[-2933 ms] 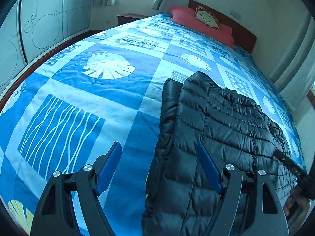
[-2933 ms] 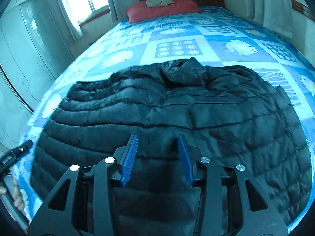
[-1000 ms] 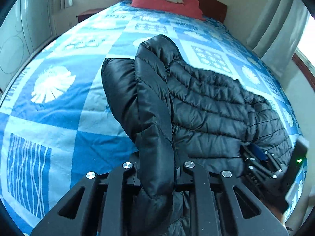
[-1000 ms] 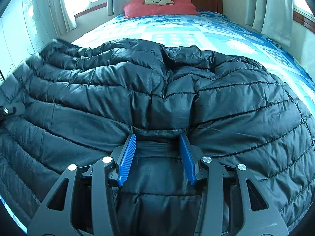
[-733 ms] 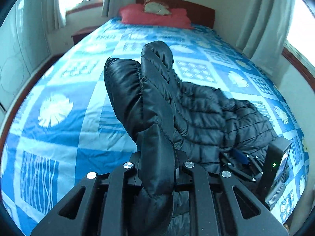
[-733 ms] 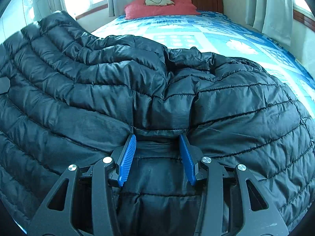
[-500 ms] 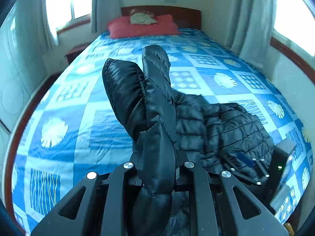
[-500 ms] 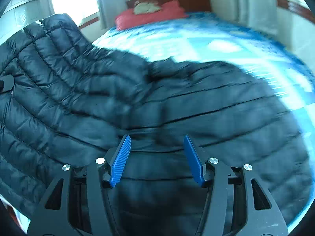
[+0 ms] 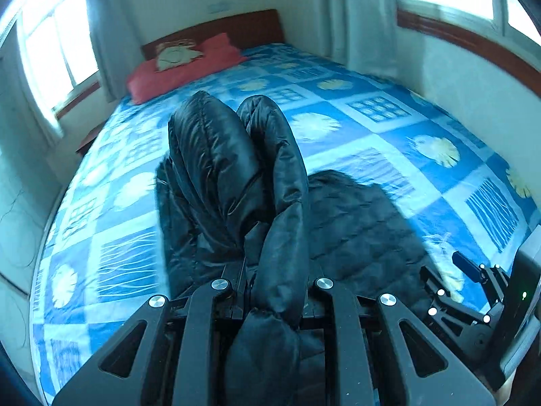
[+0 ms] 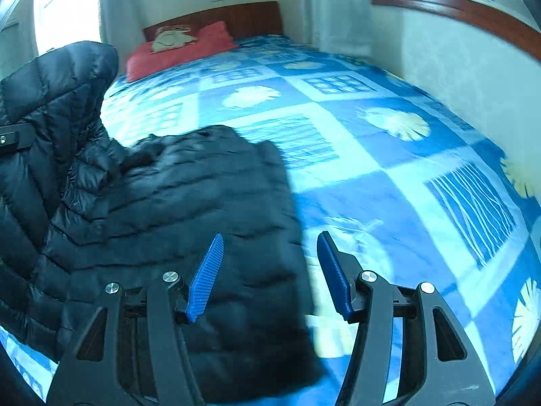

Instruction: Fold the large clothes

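Jacket (image 9: pixel 257 182) in raised left claw (image 9: pixel 274 291)

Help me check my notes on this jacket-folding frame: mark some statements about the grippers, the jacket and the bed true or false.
1. The left gripper is clamped on a fold of the black puffer jacket. True.
2. The right gripper is shut on the jacket's hem. False: its blue fingers stand apart, holding nothing.
3. The whole jacket lies flat on the bed. False: the side held by the left gripper is raised; the rest lies on the bed.
4. A red pillow lies by the headboard. True.
5. The bedspread is plain white. False: it is patterned blue.
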The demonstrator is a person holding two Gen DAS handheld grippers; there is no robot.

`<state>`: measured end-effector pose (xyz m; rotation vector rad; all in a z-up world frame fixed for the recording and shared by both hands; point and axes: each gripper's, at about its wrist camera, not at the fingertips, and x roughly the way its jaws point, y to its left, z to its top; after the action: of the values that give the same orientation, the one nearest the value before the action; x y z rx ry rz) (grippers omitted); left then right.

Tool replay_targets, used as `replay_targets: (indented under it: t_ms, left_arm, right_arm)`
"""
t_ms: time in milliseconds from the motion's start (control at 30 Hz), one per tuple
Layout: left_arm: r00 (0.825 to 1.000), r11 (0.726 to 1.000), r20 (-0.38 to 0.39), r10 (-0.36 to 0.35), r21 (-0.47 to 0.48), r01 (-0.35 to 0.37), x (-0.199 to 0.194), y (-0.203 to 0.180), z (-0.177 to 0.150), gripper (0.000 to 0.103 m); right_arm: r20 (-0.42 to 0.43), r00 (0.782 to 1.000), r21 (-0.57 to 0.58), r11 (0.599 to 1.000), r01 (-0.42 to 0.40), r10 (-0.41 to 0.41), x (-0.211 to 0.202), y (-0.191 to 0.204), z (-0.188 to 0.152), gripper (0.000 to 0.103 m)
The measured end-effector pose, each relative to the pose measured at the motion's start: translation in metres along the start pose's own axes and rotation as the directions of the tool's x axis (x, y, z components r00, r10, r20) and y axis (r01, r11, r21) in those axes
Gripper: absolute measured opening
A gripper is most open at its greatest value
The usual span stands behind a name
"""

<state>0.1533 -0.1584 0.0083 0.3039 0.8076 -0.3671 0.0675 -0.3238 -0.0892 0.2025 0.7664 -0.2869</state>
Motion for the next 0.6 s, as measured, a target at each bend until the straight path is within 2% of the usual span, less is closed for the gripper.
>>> replay_targets:
  t_ms: [100, 267, 400, 600]
  left_arm:
    - [0.999, 0.999, -0.04, -0.025, 0.027, 0.026, 0.023, -0.037, 0.001, 0.017]
    - [0.996, 0.998, -0.09, -0.014, 0.067, 0.02, 0.061, -0.08, -0.015, 0.017]
    - [0.997, 0.997, -0.08, 0.01, 0.081, -0.003, 0.073, -0.097, -0.026, 0.017]
    - [0.998, 0.997, -0.054, 0.026, 0.076, -0.022, 0.076, -0.104, -0.034, 0.017]
  right_arm:
    - [-0.01, 1.0, 0.029, 0.999, 0.013, -0.013, -0.001, -0.023, -0.009, 0.057]
    - [-0.03, 0.999, 0.053, 0.998, 0.035, -0.034, 0.001, -0.053, -0.019, 0.058]
    - [-0.053, 0.998, 0.083, 0.996, 0.033, -0.028, 0.008, -0.07, -0.025, 0.058]
    - [-0.063, 0.998, 0.121, 0.992, 0.026, -0.018, 0.013, -0.083, -0.029, 0.058]
